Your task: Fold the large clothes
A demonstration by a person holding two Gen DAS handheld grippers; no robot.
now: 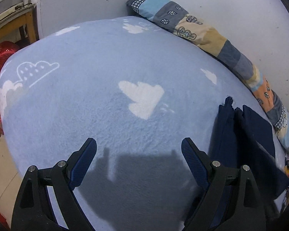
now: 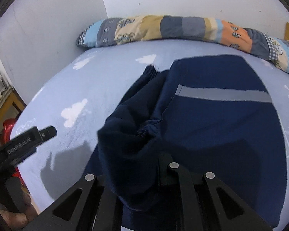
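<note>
1. Currently right gripper (image 2: 154, 165) nearer: fingers clamped on a raised fold of navy garment (image 2: 212, 127), spread on the bed (image 2: 98, 80).
2. Left gripper (image 1: 138, 150) wide apart, empty (garment lies off to its right, long axis running away).

Bright overhead light, soft shadows — right view perhaps motion-blurred.

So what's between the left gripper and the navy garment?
Only bare blue blanket, in both views: left gripper open over it, navy garment off to its right.
</note>
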